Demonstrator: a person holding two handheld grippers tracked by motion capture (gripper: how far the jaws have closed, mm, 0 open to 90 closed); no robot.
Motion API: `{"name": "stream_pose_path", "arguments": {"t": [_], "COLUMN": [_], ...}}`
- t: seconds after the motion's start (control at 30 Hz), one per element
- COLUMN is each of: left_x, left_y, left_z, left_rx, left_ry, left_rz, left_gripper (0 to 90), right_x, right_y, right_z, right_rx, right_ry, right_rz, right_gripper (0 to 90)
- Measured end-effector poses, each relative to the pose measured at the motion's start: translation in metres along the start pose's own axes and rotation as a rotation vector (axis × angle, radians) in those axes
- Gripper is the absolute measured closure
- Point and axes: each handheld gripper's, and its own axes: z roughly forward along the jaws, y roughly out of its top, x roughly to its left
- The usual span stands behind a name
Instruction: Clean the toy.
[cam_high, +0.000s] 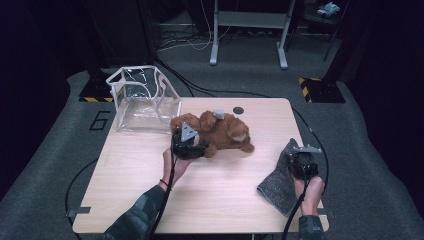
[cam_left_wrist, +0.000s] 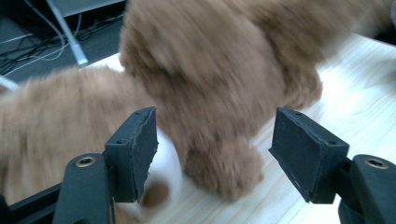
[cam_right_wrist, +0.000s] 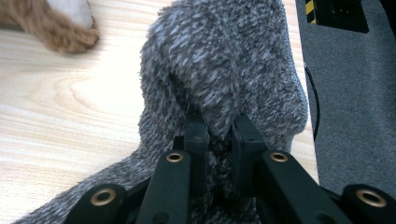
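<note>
1. Left gripper (cam_high: 192, 145): released, jaws apart around the plush bear (cam_high: 220, 131), which lies mid-table.
2. Right gripper (cam_high: 300, 161): clenched on the grey cloth (cam_high: 280, 185), near right edge.
3. Remaining: bear not yet grasped.

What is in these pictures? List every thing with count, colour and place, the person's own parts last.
Brown plush teddy bear: one, brown, lying at the table's middle.
Grey fuzzy cloth: one, grey, at the table's right edge.
Clear plastic bag with white trim: one, transparent, far left corner.
Light wooden table: one, pale wood.
Black round disc: one, black, far edge.
Left gripper: one, black, open around the bear's paw.
Right gripper: one, black, clamped on the cloth.
</note>
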Motion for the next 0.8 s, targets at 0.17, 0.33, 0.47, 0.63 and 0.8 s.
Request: {"name": "stream_pose_path", "arguments": {"t": [0.17,0.33,0.47,0.63,0.8], "left_x": [0.007,0.019,0.03,0.042,0.048], "left_y": [-0.009,-0.012,-0.008,0.001,0.007], "left_z": [0.005,0.009,0.014,0.025,0.04], "left_rx": [0.014,0.006,0.005,0.025,0.056], "left_ry": [0.058,0.118,0.163,0.188,0.208], "left_rz": [-0.038,-0.075,-0.112,-0.138,-0.15], "left_gripper": [29.1,28.8,28.2,27.9,27.7], "right_x": [0.0,0.0,0.0,0.0,-0.003], "right_y": [-0.001,-0.002,-0.003,-0.003,-0.002], "right_z": [0.001,0.002,0.002,0.002,0.0], "right_rx": [0.001,0.003,0.009,0.012,0.008], "right_ry": [0.0,0.001,0.0,0.0,-0.005], "right_rz": [-0.008,-0.005,0.001,0.004,-0.008], "right_gripper": [79.4,79.4,79.4,79.3,79.4]}}
